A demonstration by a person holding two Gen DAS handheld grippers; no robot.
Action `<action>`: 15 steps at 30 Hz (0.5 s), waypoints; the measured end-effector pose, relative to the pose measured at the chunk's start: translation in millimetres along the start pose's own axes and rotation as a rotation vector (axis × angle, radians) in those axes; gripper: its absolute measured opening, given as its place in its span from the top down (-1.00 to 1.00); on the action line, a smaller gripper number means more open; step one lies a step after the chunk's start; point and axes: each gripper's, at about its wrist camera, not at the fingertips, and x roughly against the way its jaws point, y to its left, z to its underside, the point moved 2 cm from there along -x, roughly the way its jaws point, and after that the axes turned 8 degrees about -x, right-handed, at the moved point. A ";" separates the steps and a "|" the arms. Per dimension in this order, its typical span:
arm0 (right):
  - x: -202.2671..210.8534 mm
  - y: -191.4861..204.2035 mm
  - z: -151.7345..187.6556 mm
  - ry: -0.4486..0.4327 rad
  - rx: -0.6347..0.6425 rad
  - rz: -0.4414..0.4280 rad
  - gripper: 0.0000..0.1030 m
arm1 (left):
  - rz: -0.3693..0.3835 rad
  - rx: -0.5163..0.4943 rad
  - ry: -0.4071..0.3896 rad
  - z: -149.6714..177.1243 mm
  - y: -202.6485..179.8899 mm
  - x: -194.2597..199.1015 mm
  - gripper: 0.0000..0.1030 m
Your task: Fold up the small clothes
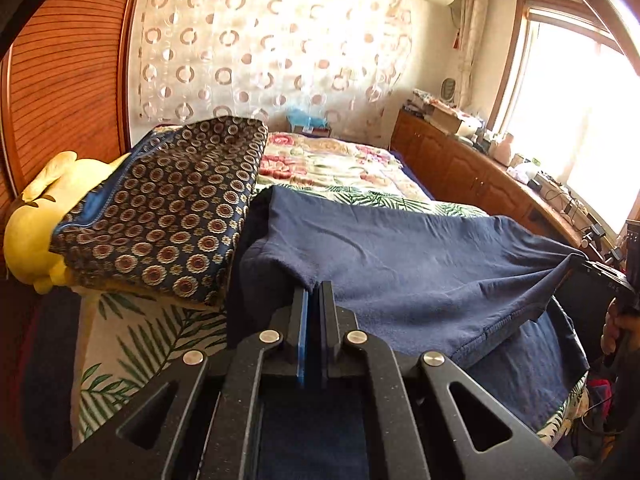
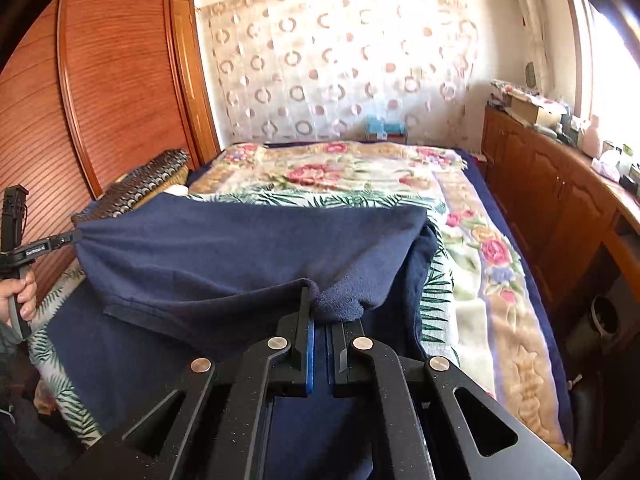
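So you have both the left tongs (image 1: pixel 314 292) and right tongs (image 2: pixel 320 304) clamped on the soft navy-blue cotton garment (image 1: pixel 400 256), lifted above the floral-quilted bed (image 2: pixel 352 172), with folding barely begun.

A: The navy garment (image 2: pixel 224 248) looks like soft matt knit cloth, a little fuzzy.

B: And the left gripper (image 1: pixel 314 292)?

A: Black matt, finely speckled plastic or metal, with shiny metal pins; the right gripper (image 2: pixel 320 312) has the same finish.

B: The wardrobe (image 2: pixel 116 68)?

A: Glossy ribbed reddish wood. The blanket (image 2: pixel 352 172) is plush floral cloth, and the curtain (image 1: pixel 272 48) is sheer.
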 end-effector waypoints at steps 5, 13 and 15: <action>21.3 2.0 16.0 -0.022 -0.001 -0.009 0.93 | -0.008 -0.012 -0.024 8.3 -3.5 21.8 0.90; 60.9 13.4 41.0 -0.027 0.020 -0.033 0.93 | -0.021 -0.011 -0.059 27.9 -8.9 57.7 0.90; 70.3 13.2 46.7 -0.018 0.014 -0.040 0.93 | -0.027 -0.009 -0.045 34.5 -8.3 62.6 0.90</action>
